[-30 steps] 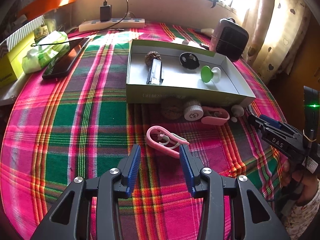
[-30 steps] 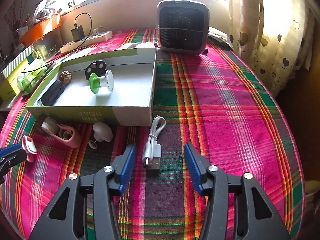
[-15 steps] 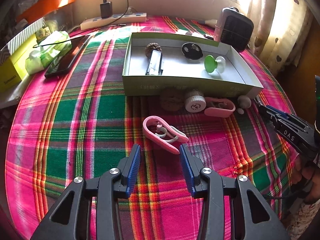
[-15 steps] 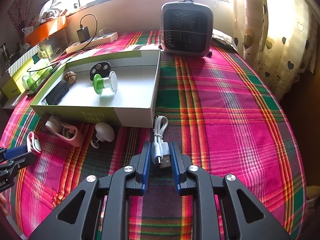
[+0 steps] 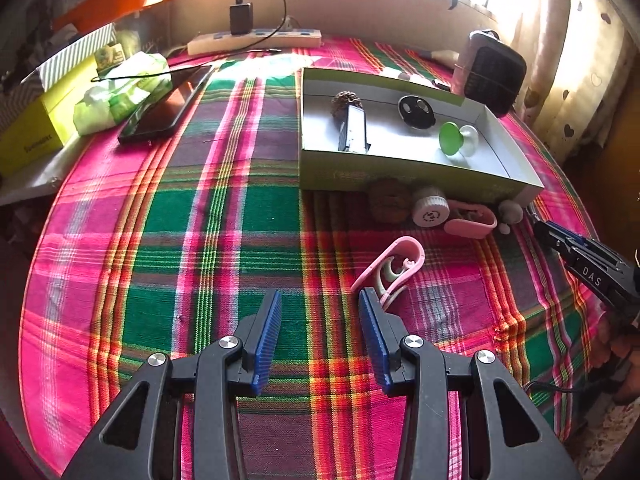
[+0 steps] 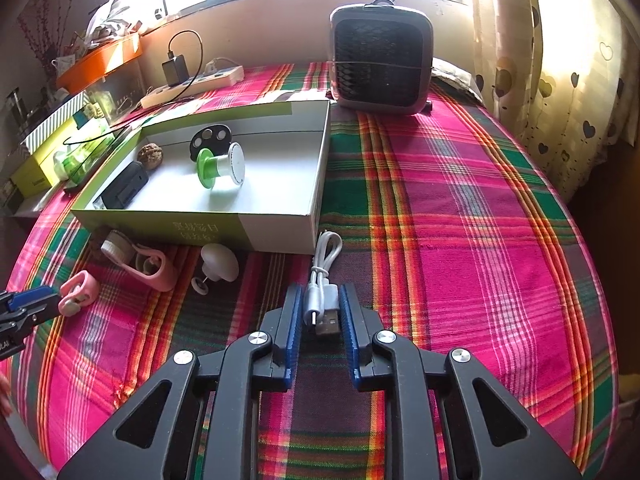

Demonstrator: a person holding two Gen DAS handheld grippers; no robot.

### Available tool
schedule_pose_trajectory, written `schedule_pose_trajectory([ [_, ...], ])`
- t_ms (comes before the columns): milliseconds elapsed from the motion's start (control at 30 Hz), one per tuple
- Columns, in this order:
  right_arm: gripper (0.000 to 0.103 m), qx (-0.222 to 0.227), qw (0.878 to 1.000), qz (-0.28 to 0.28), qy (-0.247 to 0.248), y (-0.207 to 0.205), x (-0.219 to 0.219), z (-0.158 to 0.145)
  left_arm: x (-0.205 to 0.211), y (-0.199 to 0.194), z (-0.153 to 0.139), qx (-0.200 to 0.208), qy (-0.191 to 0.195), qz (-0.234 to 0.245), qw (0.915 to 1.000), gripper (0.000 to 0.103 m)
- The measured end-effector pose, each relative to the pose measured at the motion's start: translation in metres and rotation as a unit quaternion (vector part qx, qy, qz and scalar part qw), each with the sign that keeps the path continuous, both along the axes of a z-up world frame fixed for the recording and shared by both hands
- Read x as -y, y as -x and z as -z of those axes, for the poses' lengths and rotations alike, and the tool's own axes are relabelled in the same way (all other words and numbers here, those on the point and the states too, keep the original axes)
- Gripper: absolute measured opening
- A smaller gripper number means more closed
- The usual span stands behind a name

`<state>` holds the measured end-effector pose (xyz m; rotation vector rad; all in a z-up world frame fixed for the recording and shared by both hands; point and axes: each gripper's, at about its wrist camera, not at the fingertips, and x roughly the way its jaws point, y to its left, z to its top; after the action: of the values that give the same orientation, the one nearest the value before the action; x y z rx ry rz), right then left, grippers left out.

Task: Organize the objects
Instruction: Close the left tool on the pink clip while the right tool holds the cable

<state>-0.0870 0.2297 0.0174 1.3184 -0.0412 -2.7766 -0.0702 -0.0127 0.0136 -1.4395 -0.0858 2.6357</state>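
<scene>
While the right hand-held gripper [image 6: 320,312] is clenching the white cable [image 6: 322,280] just in front of the box [image 6: 280,228], the left hand-held gripper [image 5: 320,316], released, is nearing the pink clip [image 5: 394,264], whose long axis is slanting toward that box.

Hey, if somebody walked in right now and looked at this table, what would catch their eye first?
Probably the loud pink-and-green plaid tablecloth, then the open green-and-white box in the middle of the table holding a green spool and a few dark items. Nearer the cameras, the right gripper is shut on a bundled white USB cable just in front of the box, while the left gripper stands open beside a pink clip.
</scene>
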Motion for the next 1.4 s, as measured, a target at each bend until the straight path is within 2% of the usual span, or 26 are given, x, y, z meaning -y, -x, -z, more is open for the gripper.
schedule_pose_trajectory([
  [233, 0.02, -0.001, 1.0, -0.002, 0.0, -0.003, -0.001, -0.001, -0.014, -0.002, -0.009, -0.025, -0.018, 0.065, 0.9974, 0.038],
  [433, 0.02, 0.001, 1.0, -0.002, 0.001, -0.007, 0.001, -0.001, -0.026, 0.003, -0.004, -0.022, -0.01, 0.083, 0.9963, 0.038],
  [600, 0.02, 0.002, 1.0, -0.001, 0.005, -0.011, 0.002, -0.001, -0.029, 0.009, 0.003, -0.015, -0.006, 0.081, 0.9966, 0.038],
  [833, 0.02, 0.002, 1.0, -0.005, 0.014, -0.016, 0.007, -0.001, -0.037, 0.012, 0.004, -0.026, 0.019, 0.092, 0.9953, 0.038],
  [1000, 0.02, 0.002, 1.0, -0.006, 0.014, -0.017, 0.01, -0.001, -0.037, 0.011, 0.004, -0.029, 0.019, 0.087, 0.9956, 0.038],
  [1233, 0.02, 0.003, 1.0, -0.006, 0.014, -0.02, 0.013, 0.0, -0.034, 0.011, 0.004, -0.031, 0.024, 0.077, 0.9963, 0.025],
  [1400, 0.02, 0.003, 1.0, -0.006, 0.012, -0.02, 0.014, 0.0, -0.032, 0.01, 0.004, -0.032, 0.022, 0.075, 0.9965, 0.021],
])
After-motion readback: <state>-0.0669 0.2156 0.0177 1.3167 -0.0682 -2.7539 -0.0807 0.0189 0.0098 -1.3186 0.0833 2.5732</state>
